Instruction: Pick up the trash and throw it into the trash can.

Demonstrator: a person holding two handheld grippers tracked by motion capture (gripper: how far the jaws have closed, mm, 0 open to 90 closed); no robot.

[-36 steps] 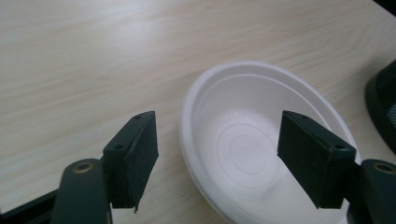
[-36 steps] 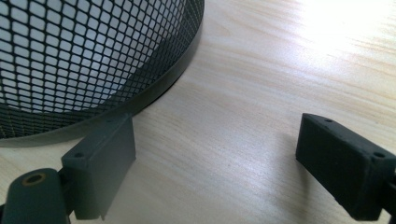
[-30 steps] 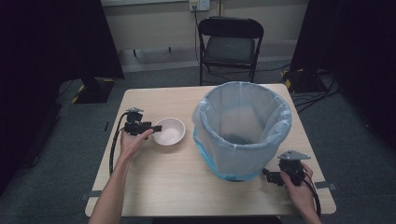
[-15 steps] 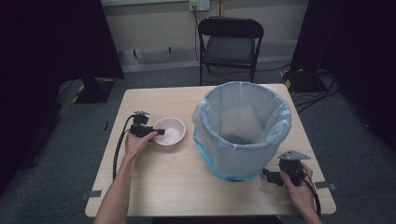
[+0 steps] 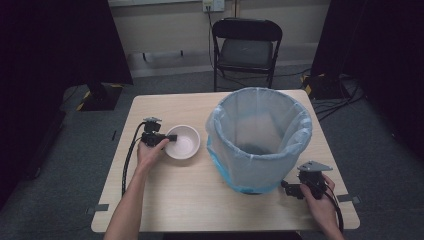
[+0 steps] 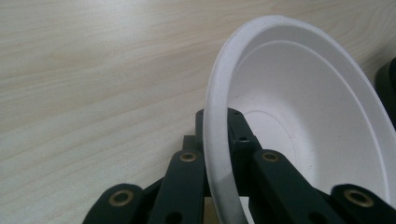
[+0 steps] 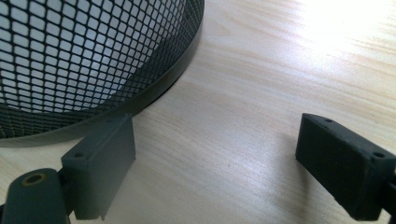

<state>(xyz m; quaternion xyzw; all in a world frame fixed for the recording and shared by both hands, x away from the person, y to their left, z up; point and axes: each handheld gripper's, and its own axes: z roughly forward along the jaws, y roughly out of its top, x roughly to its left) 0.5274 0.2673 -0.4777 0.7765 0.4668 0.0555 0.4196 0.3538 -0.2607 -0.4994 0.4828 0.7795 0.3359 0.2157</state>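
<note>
A white bowl (image 5: 184,142) sits on the wooden table (image 5: 200,200) left of centre. My left gripper (image 5: 168,137) reaches it from the left. Its jaws have just been closing and are now shut on the bowl's near rim (image 6: 215,140), one jaw inside and one outside. In the left gripper view the left gripper (image 6: 219,128) pinches that thin rim, and the bowl (image 6: 308,121) stands tilted across the picture. My right gripper (image 5: 286,188) rests open at the front right, beside the foot of the bin (image 5: 250,167). In the right gripper view the right gripper (image 7: 217,137) has bare table between its jaws.
The tall black mesh bin (image 7: 93,56), lined with a pale blue bag, takes up the table's right half. A black folding chair (image 5: 247,47) stands beyond the far edge. Cables trail from both grippers. Bare wood lies along the front and far left.
My left gripper has edged slightly toward the bowl and closed on its left rim. The right hand and gripper have stayed in place.
</note>
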